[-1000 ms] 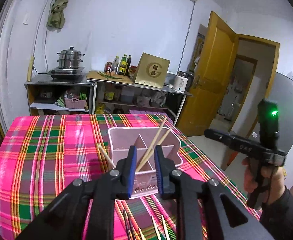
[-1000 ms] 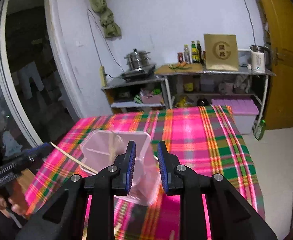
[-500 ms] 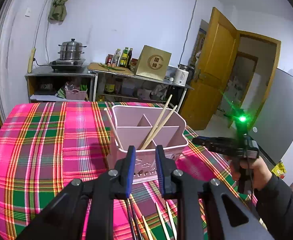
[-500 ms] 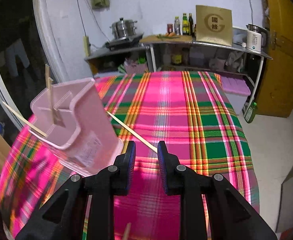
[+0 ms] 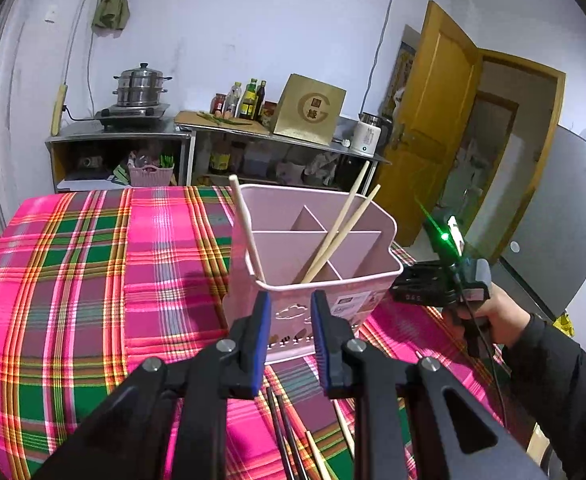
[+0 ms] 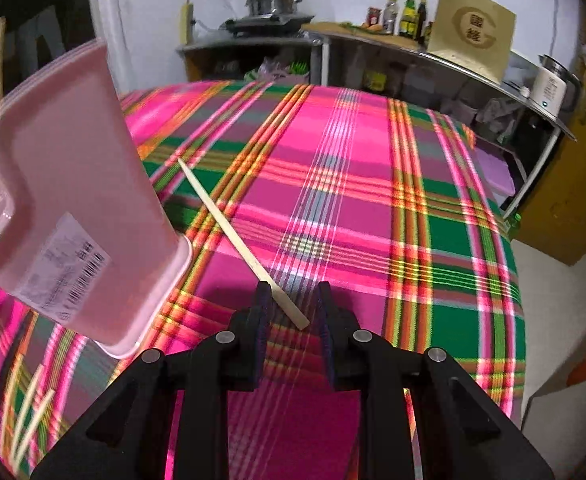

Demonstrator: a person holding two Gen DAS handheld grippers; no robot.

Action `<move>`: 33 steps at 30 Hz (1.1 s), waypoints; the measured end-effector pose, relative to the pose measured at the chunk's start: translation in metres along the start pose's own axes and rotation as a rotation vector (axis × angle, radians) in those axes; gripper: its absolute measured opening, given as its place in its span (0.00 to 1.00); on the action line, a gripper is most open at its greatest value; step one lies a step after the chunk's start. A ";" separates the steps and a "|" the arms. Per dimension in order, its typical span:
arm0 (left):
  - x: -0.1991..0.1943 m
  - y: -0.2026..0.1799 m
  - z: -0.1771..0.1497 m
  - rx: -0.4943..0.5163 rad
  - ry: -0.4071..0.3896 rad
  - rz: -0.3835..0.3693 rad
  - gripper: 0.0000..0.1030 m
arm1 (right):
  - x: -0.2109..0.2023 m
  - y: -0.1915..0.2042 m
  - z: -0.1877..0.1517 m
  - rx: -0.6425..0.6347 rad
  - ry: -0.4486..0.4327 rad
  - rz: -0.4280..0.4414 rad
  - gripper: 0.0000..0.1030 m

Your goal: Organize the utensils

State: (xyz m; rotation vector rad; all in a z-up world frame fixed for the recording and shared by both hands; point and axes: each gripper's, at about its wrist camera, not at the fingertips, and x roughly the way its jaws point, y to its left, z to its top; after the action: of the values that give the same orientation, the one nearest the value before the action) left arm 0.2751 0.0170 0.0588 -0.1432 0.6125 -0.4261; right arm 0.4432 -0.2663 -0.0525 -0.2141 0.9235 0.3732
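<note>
A pink divided utensil holder [image 5: 317, 264] stands on the plaid tablecloth [image 5: 93, 280] and holds three wooden chopsticks [image 5: 341, 228]. My left gripper [image 5: 291, 312] is open and empty just in front of the holder's near wall. More chopsticks [image 5: 289, 432], dark and wooden, lie on the cloth below it. In the right wrist view the holder [image 6: 77, 208] is close at the left. A single wooden chopstick [image 6: 237, 240] lies on the cloth with its near end between the open fingers of my right gripper [image 6: 293, 304]. The right gripper also shows in the left wrist view [image 5: 425, 288].
Several loose chopsticks [image 6: 29, 412] lie at the lower left of the right wrist view. Behind the table stand metal shelves with a steamer pot [image 5: 141, 88], bottles [image 5: 249, 98], a gold box [image 5: 311, 110] and a kettle [image 5: 367, 138]. A yellow door [image 5: 429, 128] stands open at the right.
The right gripper has dropped low toward the cloth and moved up to the lone chopstick, whose end now lies between its fingers. The left gripper has moved closer to the holder.
</note>
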 end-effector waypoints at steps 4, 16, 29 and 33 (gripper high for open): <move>0.001 -0.001 0.000 0.000 0.003 -0.002 0.21 | 0.001 0.002 -0.001 -0.015 0.004 0.005 0.19; -0.011 -0.021 -0.006 0.001 0.027 -0.015 0.21 | -0.043 0.012 -0.034 0.092 0.011 0.031 0.07; -0.025 -0.065 -0.007 -0.040 0.049 -0.129 0.39 | -0.159 0.035 -0.082 0.204 -0.215 0.142 0.07; -0.021 -0.071 -0.001 -0.095 0.059 -0.162 0.44 | -0.188 0.056 -0.094 0.180 -0.279 0.193 0.07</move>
State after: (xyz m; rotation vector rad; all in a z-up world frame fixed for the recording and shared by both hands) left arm 0.2351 -0.0380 0.0871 -0.2733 0.6824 -0.5593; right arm 0.2488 -0.2879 0.0434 0.0920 0.6978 0.4826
